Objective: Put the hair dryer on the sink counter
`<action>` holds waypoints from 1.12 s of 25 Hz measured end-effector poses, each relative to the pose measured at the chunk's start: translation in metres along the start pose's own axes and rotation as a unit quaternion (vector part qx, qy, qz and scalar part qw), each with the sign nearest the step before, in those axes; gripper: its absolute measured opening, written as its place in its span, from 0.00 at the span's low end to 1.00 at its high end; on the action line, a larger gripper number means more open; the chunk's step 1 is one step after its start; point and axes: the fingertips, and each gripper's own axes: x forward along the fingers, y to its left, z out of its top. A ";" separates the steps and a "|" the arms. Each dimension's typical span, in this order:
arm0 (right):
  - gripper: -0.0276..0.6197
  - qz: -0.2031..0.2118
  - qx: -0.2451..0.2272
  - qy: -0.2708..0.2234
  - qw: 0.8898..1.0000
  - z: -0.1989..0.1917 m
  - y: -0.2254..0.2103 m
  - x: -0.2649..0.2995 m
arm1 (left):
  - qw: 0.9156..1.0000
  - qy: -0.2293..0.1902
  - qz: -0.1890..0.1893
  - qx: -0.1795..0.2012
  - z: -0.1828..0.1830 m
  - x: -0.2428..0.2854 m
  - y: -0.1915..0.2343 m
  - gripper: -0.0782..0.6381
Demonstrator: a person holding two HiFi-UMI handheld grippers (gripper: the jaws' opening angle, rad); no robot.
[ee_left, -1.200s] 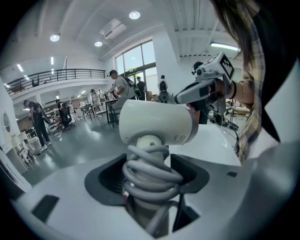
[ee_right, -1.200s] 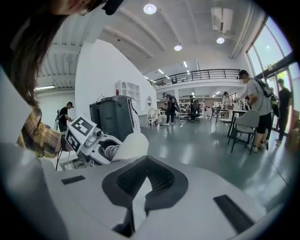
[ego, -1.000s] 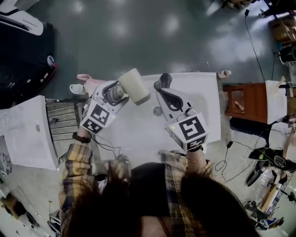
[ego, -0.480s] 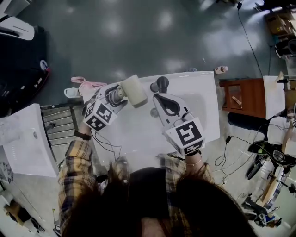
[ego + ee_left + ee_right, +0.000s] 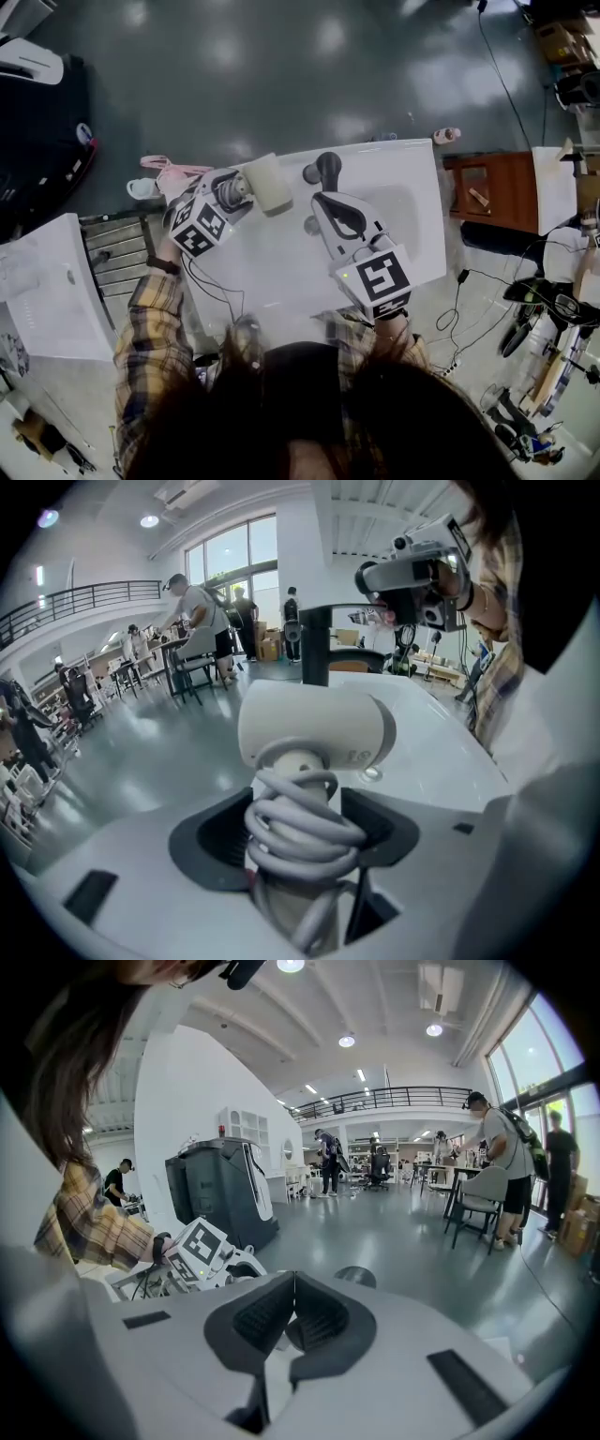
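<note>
A cream hair dryer [image 5: 266, 182] with its grey cord wound round the handle is held over the far left corner of the white sink counter [image 5: 403, 178]. My left gripper [image 5: 236, 190] is shut on that handle. In the left gripper view the hair dryer [image 5: 314, 726] stands upright between the jaws of the left gripper [image 5: 300, 829], its head pointing right. My right gripper [image 5: 328, 201] hovers over the basin just this side of the black faucet [image 5: 327, 167], shut with nothing in it. In the right gripper view the pads of the right gripper [image 5: 289, 1321] meet.
A round drain [image 5: 311, 225] sits in the basin beside the right gripper. Left of the counter are a metal rack [image 5: 127, 251] and a white panel [image 5: 42, 281]. A brown cabinet [image 5: 487, 192] stands at the right, with cables [image 5: 478, 309] on the floor.
The left gripper has shifted slightly left and down with the hair dryer still in it. The right gripper has hardly moved and stays shut.
</note>
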 end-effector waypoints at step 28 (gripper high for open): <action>0.07 -0.014 0.004 0.022 1.000 -0.012 0.007 -0.005 | 0.999 0.027 -0.034 0.010 -0.022 0.025 -0.002 0.53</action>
